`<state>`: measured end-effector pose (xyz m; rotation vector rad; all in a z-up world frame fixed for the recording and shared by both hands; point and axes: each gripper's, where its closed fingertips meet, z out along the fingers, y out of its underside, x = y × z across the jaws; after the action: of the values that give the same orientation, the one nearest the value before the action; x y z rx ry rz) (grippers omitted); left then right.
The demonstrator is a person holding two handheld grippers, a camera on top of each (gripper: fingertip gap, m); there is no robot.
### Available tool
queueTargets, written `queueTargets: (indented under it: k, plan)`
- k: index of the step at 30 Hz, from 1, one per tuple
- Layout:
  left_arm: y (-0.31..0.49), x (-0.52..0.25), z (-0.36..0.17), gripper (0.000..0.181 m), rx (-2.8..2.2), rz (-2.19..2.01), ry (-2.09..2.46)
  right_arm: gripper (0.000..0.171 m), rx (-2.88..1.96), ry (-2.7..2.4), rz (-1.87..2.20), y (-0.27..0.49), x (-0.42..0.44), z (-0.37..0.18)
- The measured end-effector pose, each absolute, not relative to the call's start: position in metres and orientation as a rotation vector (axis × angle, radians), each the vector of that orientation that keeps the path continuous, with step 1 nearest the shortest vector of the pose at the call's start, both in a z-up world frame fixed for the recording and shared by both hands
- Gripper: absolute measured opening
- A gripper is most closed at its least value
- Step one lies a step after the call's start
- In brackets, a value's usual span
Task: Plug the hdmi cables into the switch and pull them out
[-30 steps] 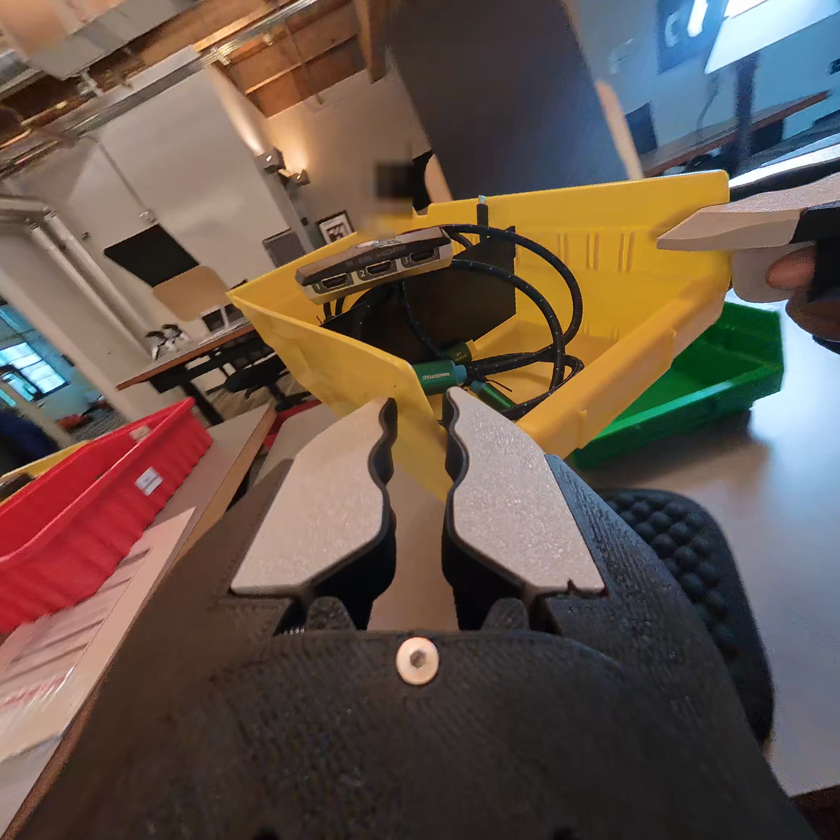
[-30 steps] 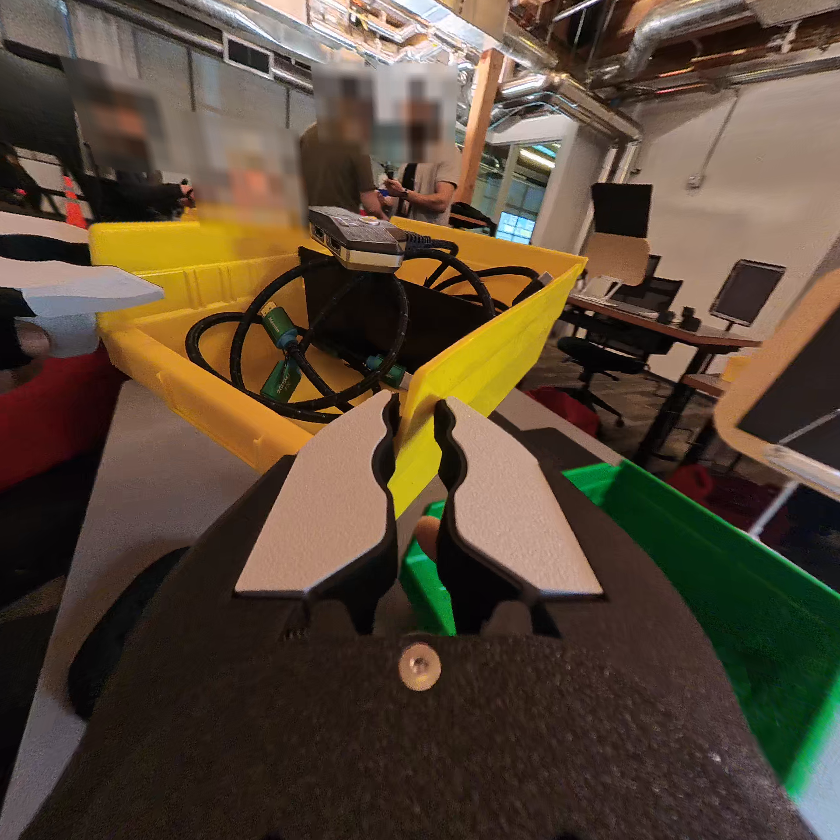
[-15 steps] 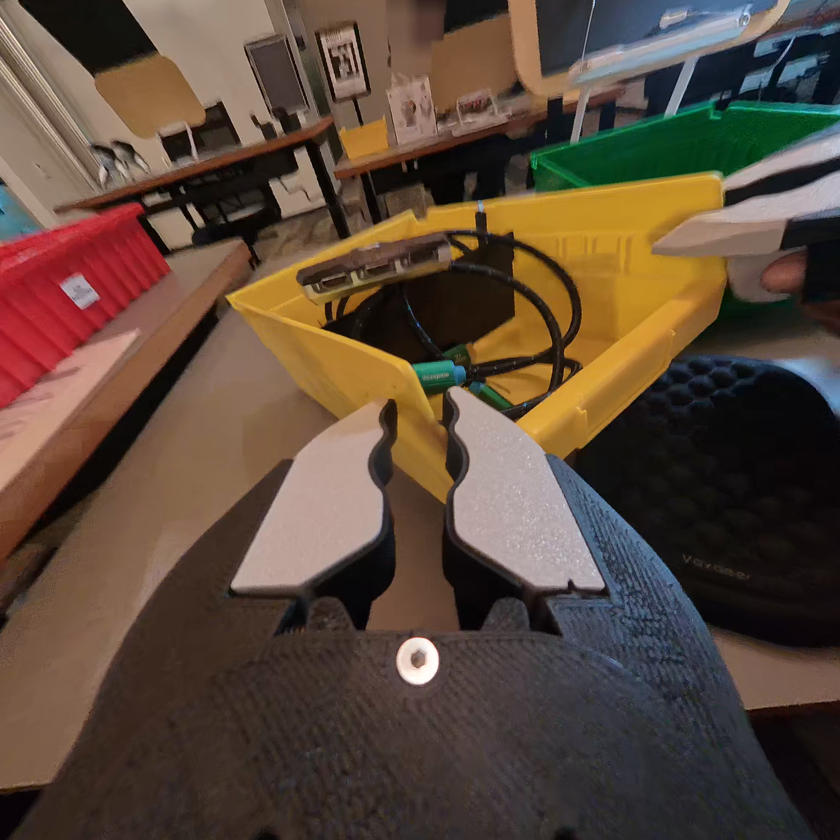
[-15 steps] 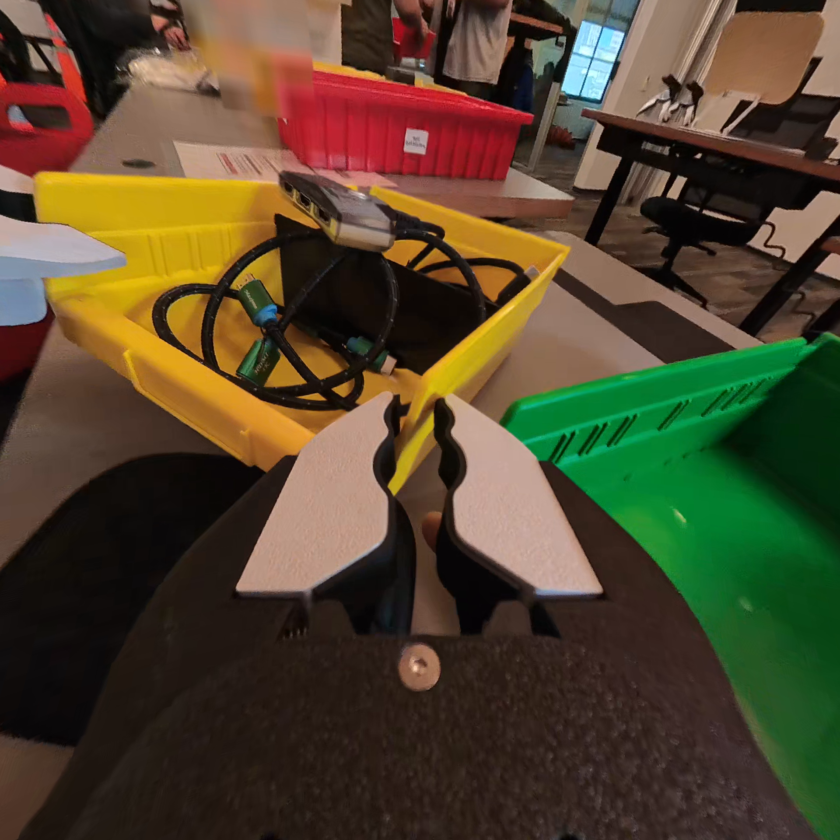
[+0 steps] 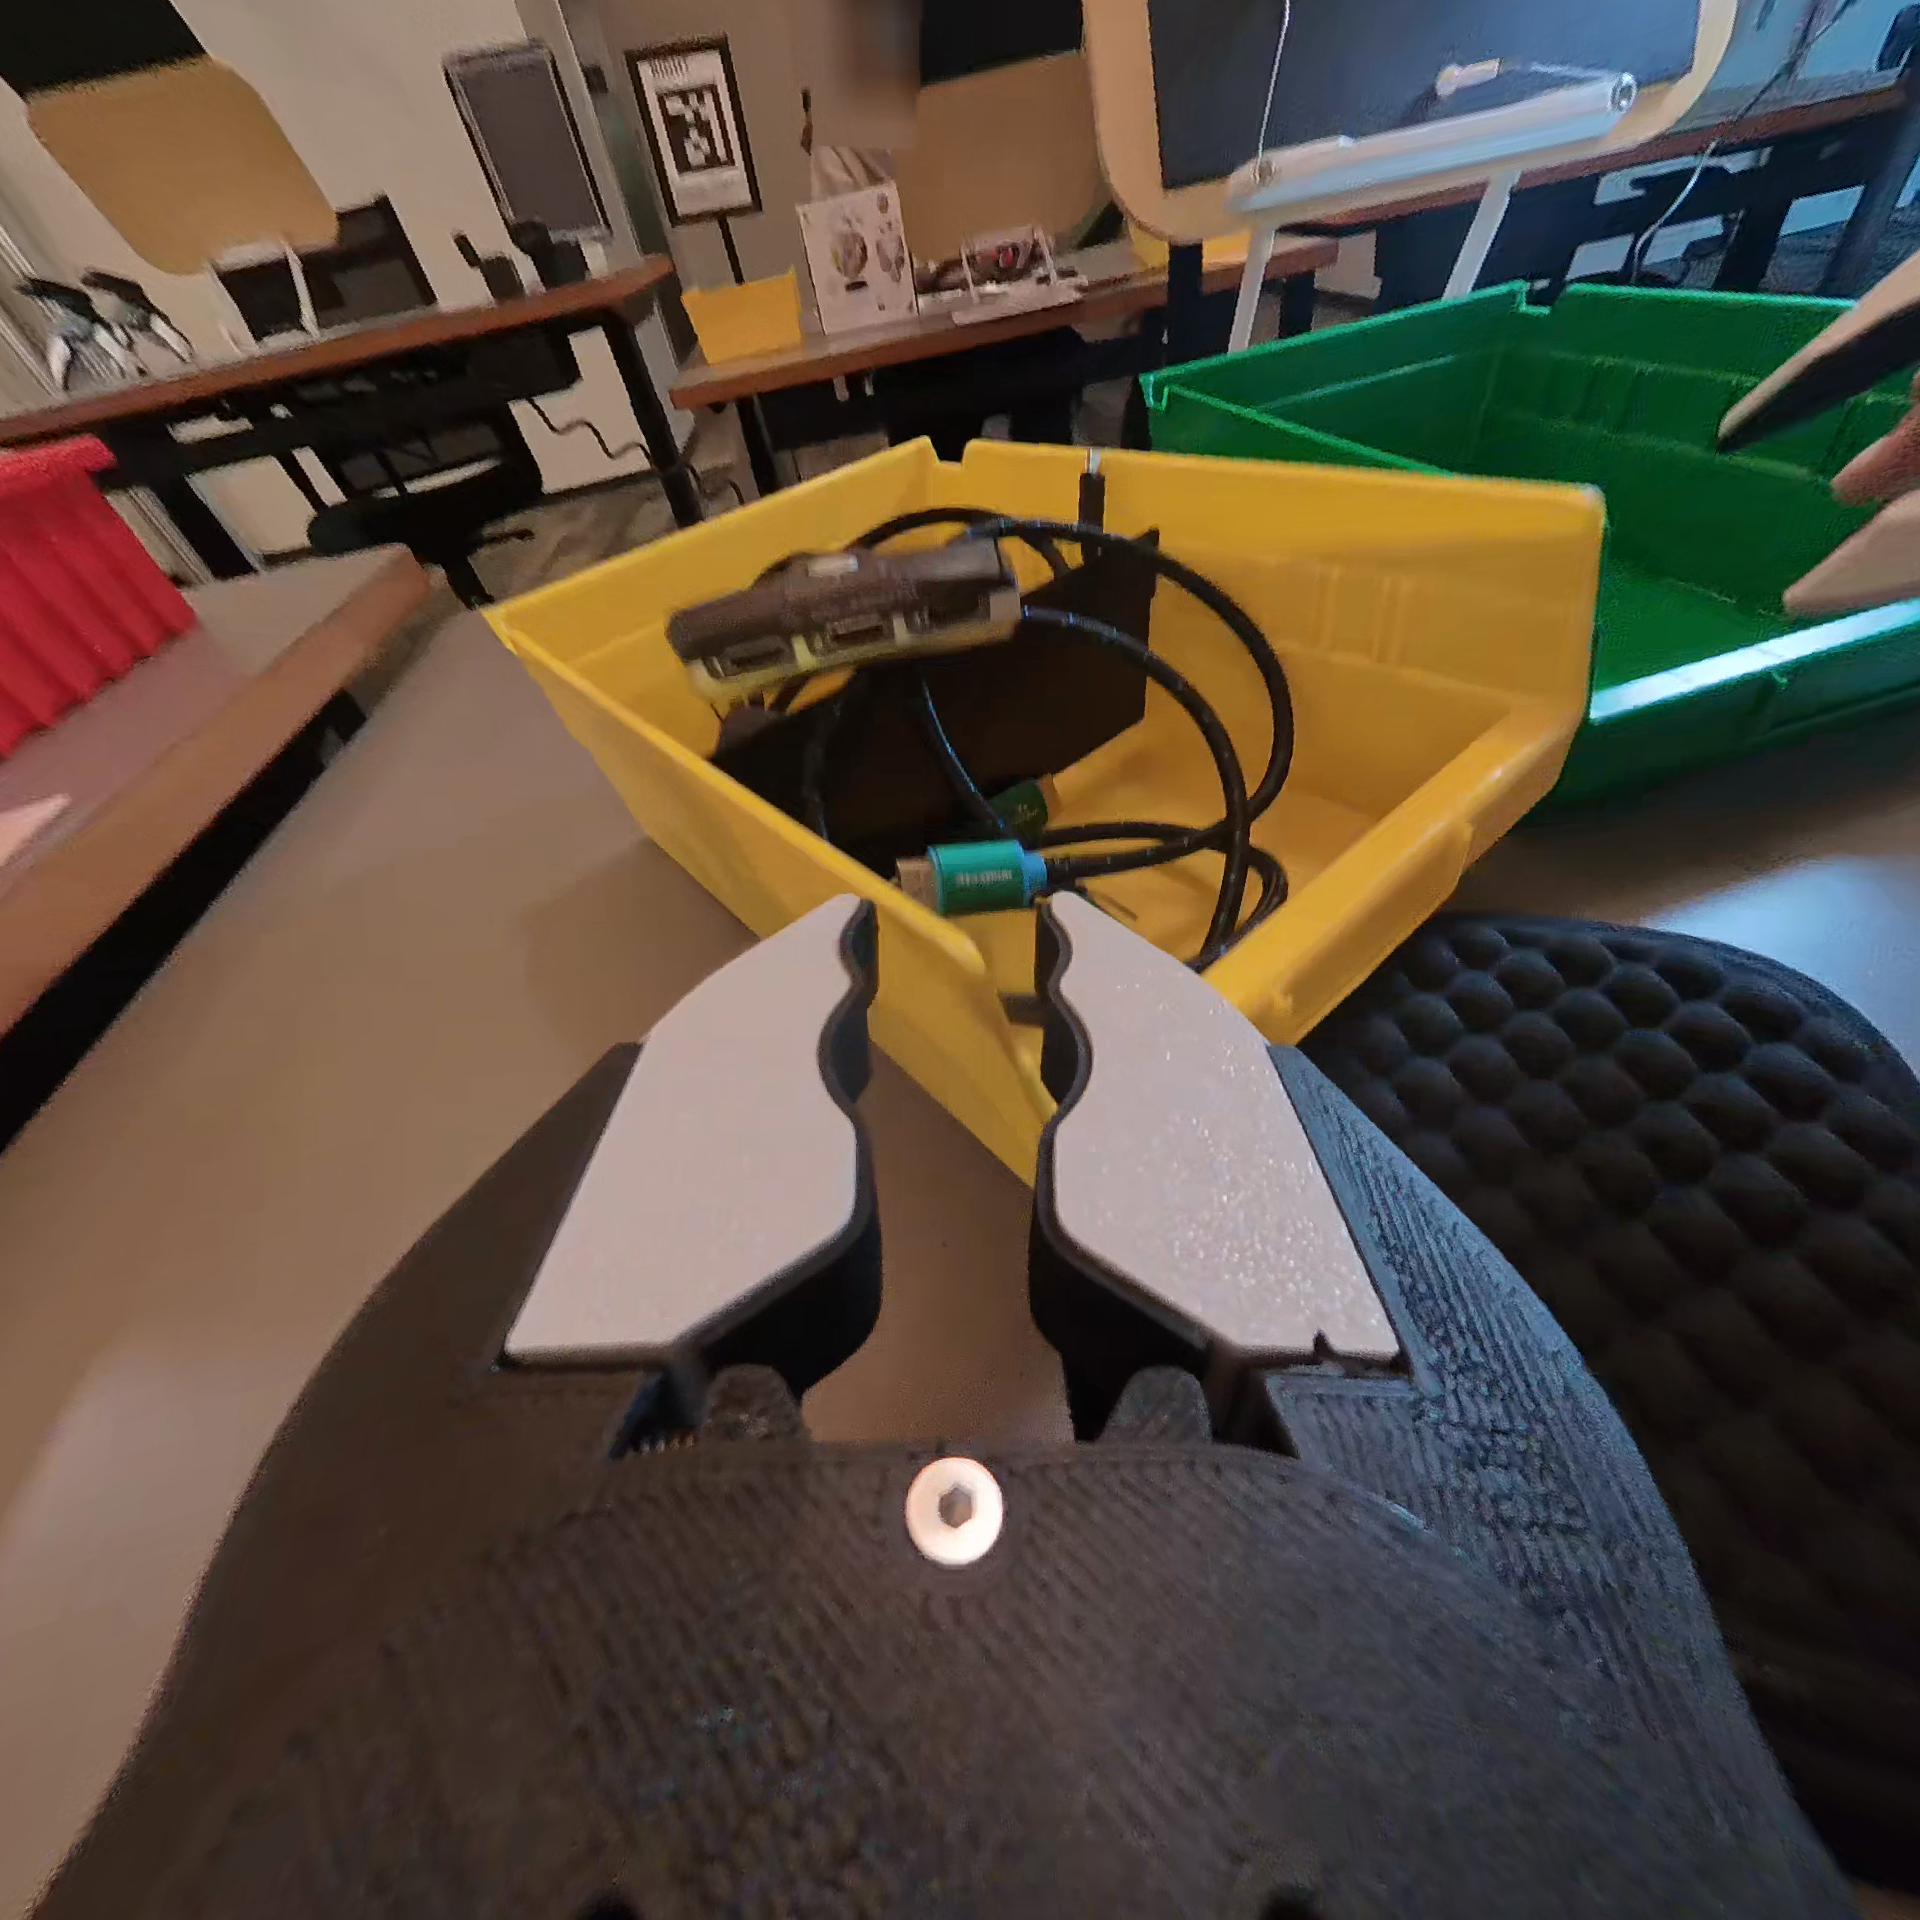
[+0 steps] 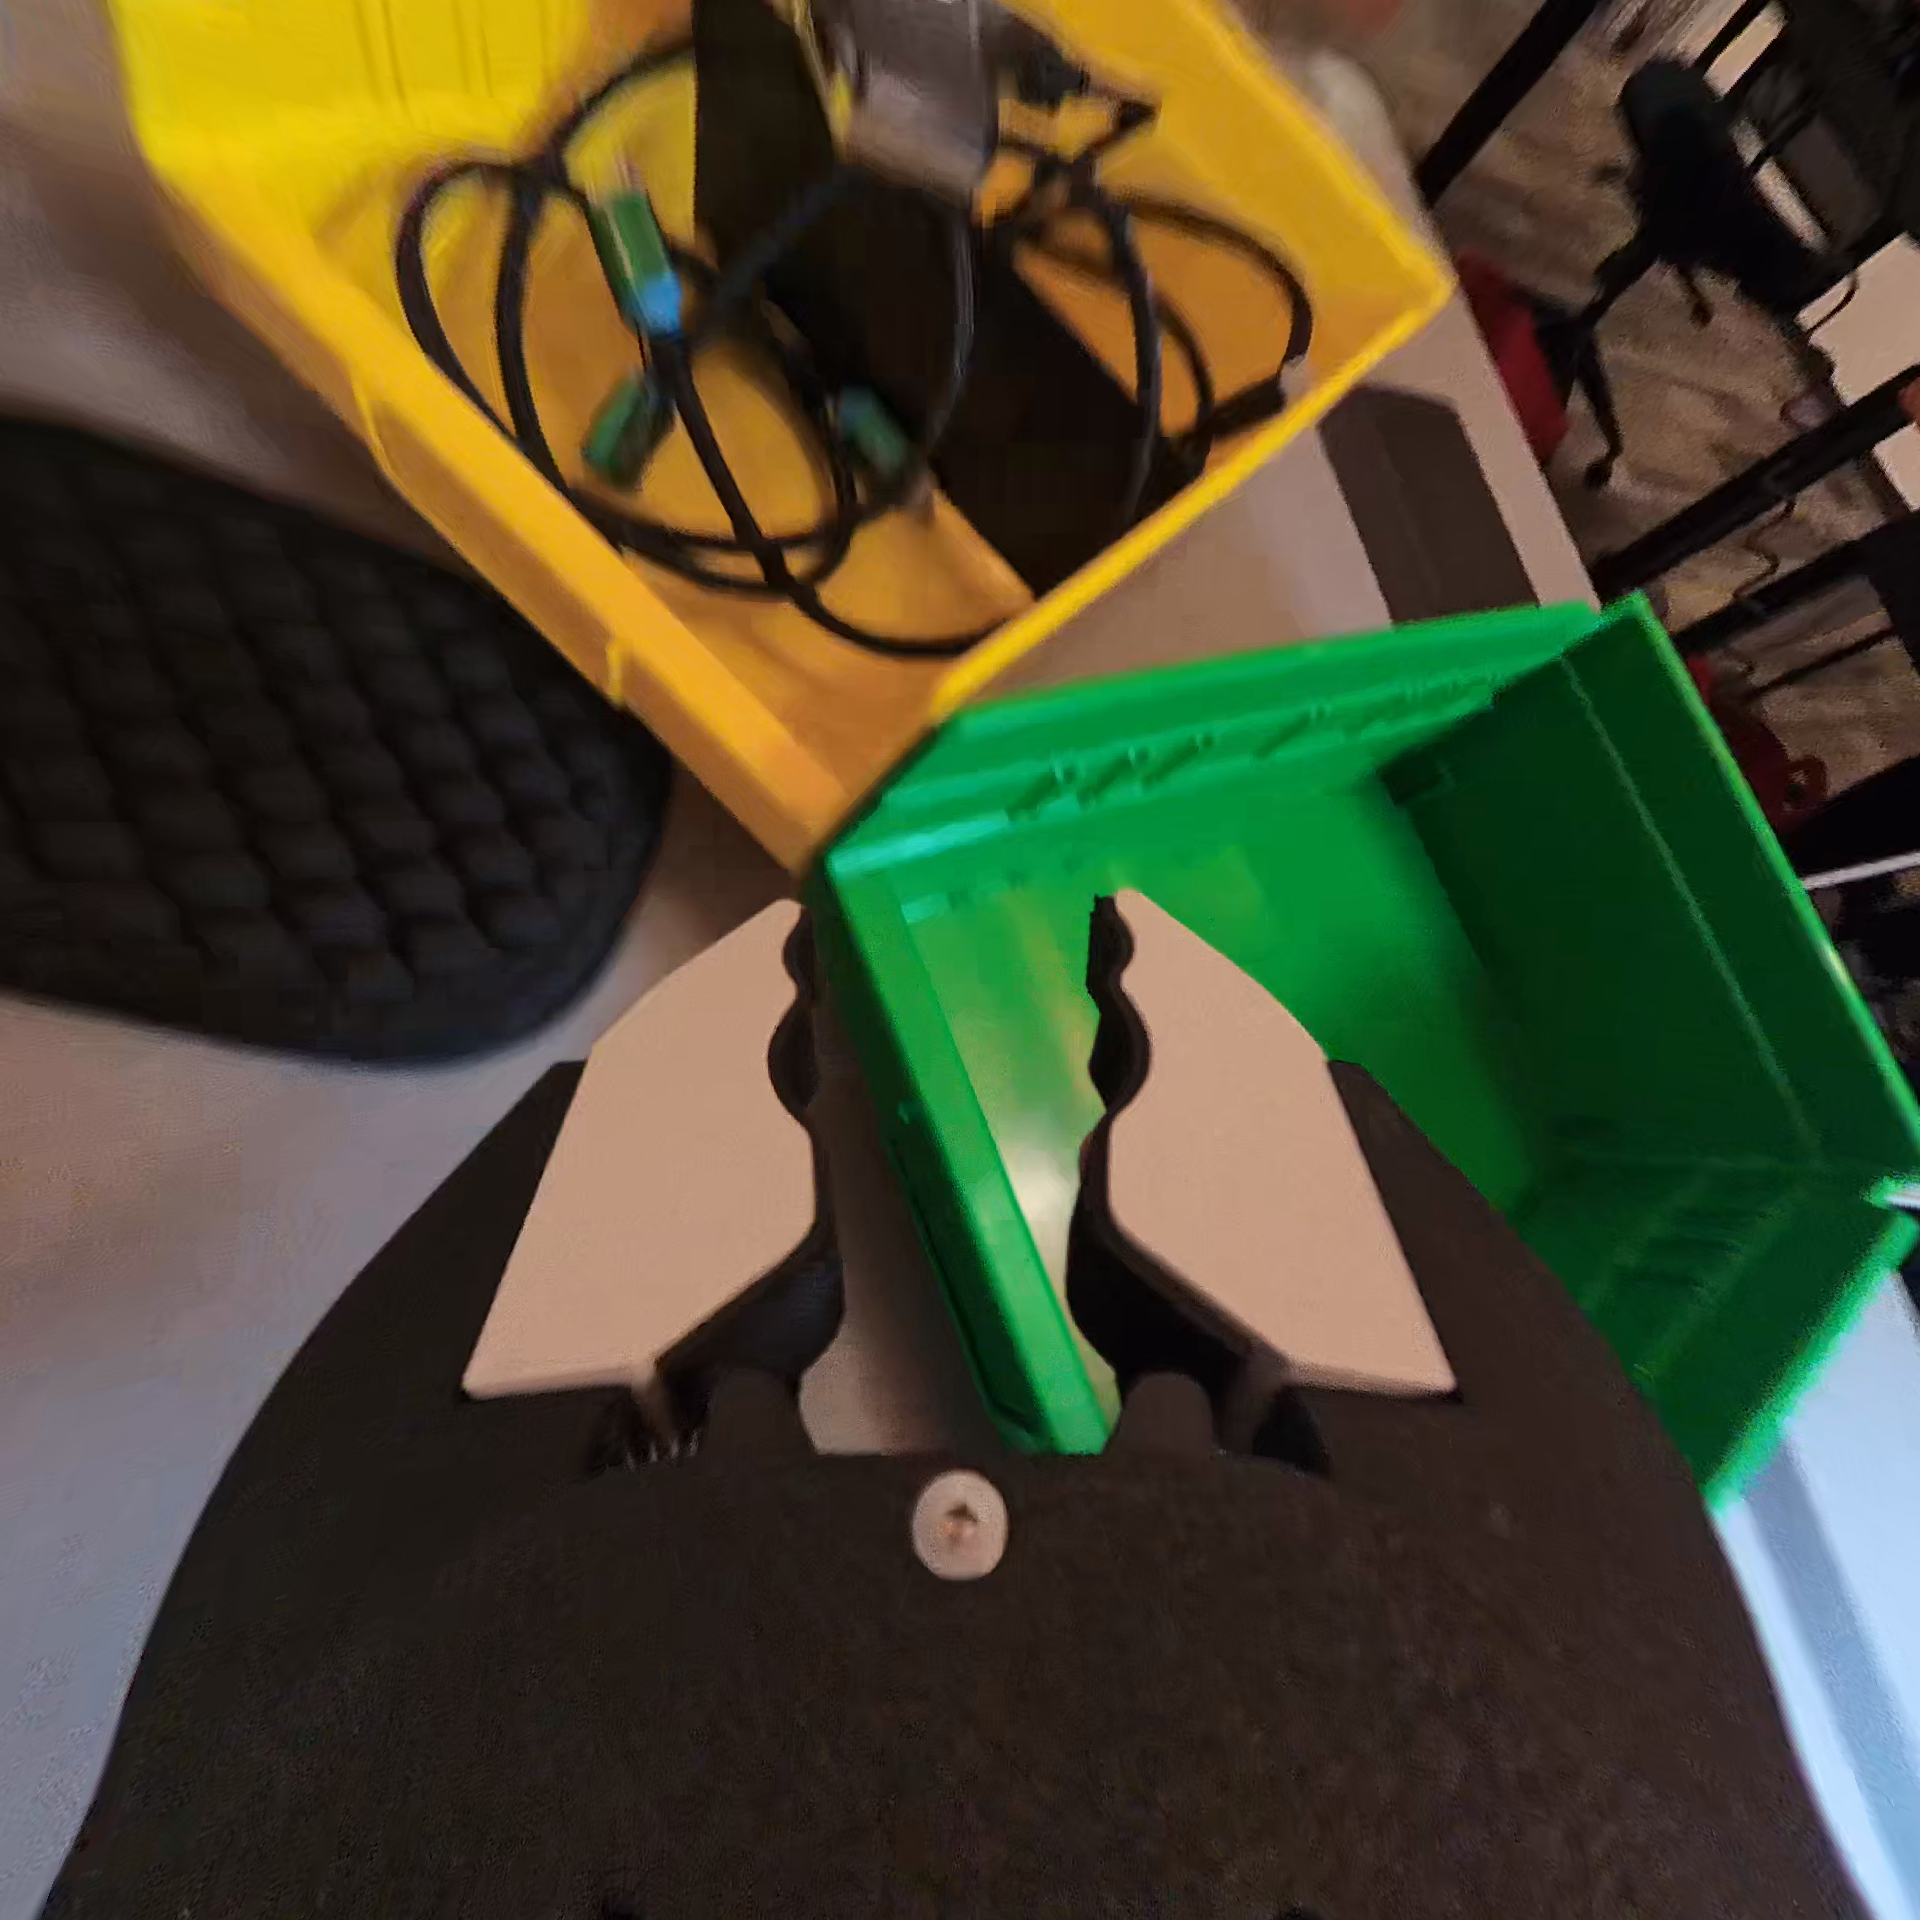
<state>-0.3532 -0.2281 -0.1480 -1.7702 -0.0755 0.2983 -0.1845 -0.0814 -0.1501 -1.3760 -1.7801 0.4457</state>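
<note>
Since nothing's plugged in yet, what matters is where the plug sits: the teal-sleeved metal-tipped HDMI plug point(image 5: 982, 879) lies just past the left gripper point(image 5: 951, 925) at 12 o'clock, long axis running 9-to-3, tip toward 9. That claw is slightly spread and empty, and looks like the nearer one. The right gripper point(image 6: 951, 914) is spread wider, empty, straddling the green plastic bin point(image 6: 1455, 831) wall. Farther back at 12, the grey boxy HDMI switch point(image 5: 842, 613) sits propped inside the yellow plastic bin point(image 5: 1351, 540) among black braided cables point(image 5: 1236, 758). Beige tabletop point(image 5: 364, 987), black honeycomb cushion point(image 5: 1662, 1195) at 3, office desks behind.
</note>
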Motion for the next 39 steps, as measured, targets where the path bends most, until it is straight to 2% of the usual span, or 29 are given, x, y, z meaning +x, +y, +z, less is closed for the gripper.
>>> queueTargets:
  k: [3, 7, 8, 10, 18, 29, 33, 39]
  plan:
    - [-0.233, -0.355, -0.14, 0.037, -1.793, 0.35, -0.039, 0.059, -1.417, -1.953, 0.278, -0.059, -0.166, -0.178]
    - [-0.242, -0.354, -0.13, 0.038, -1.796, 0.413, -0.002, 0.065, -1.48, -2.085, 0.123, -0.035, -0.149, -0.214]
    - [-0.243, -0.353, -0.129, 0.038, -1.796, 0.414, 0.004, 0.063, -1.501, -2.113, 0.125, -0.034, -0.147, -0.223]
    - [-0.243, -0.351, -0.128, 0.037, -1.795, 0.404, 0.013, 0.041, -1.535, -2.149, 0.214, -0.041, -0.147, -0.232]
    - [-0.243, -0.35, -0.131, 0.036, -1.793, 0.391, 0.023, 0.027, -1.417, -2.146, 0.066, -0.046, -0.125, -0.231]
    - [-0.229, -0.312, -0.136, 0.035, -1.838, 0.386, 0.24, 0.028, -1.488, -2.091, -0.063, -0.034, 0.014, -0.23]
    - [-0.208, -0.277, -0.174, 0.039, -2.048, 0.391, 0.503, 0.029, -1.55, -2.073, -0.176, -0.004, 0.063, -0.23]
    - [-0.171, -0.287, -0.204, 0.04, -2.183, 0.457, 0.594, 0.029, -1.554, -2.061, -0.261, 0.043, 0.098, -0.23]
